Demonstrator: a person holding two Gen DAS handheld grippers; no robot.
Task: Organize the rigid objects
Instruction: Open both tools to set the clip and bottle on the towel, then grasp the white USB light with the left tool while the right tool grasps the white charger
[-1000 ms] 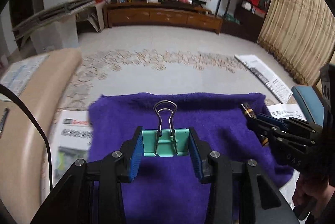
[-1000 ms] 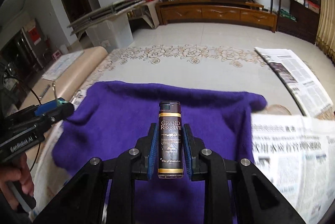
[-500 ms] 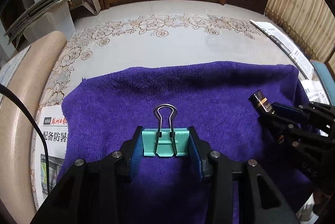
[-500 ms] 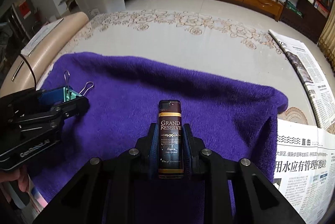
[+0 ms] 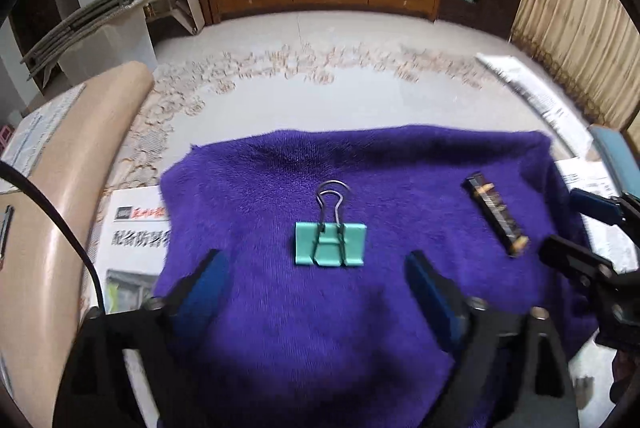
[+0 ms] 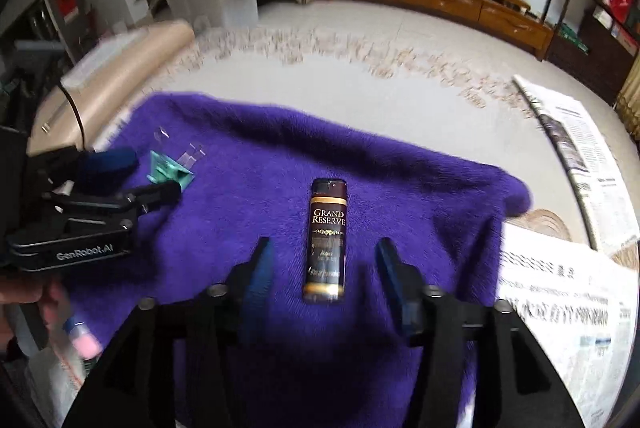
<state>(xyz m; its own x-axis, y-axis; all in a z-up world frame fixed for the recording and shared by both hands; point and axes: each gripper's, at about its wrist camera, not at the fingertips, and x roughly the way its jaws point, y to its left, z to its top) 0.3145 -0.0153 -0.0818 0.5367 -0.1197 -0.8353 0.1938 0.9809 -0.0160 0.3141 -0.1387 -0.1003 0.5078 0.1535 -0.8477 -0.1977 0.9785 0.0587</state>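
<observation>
Jaws of both tools stand wide apart, nothing between them. Left gripper sits low over the near half of the purple towel; directly ahead, just beyond the fingertips and centred on the gap, the green binder clip lies flat, wire handle pointing away. Right gripper is set the same way: the lighter lies on the towel along the gripper's line, its near end between the fingertips but touching neither, dark cap at the far end, label up.

Each arm is nearest its own item; the two are well apart, clip left, lighter right.

Judgement: both look set down, so any next move is a straight pull back or a straight re-grasp.

Left view shows the lighter only as a blurred angled bar at right; the right view gives its label. Right view half hides the clip behind the left tool. Beyond the towel: pale patterned floor, newspapers.
</observation>
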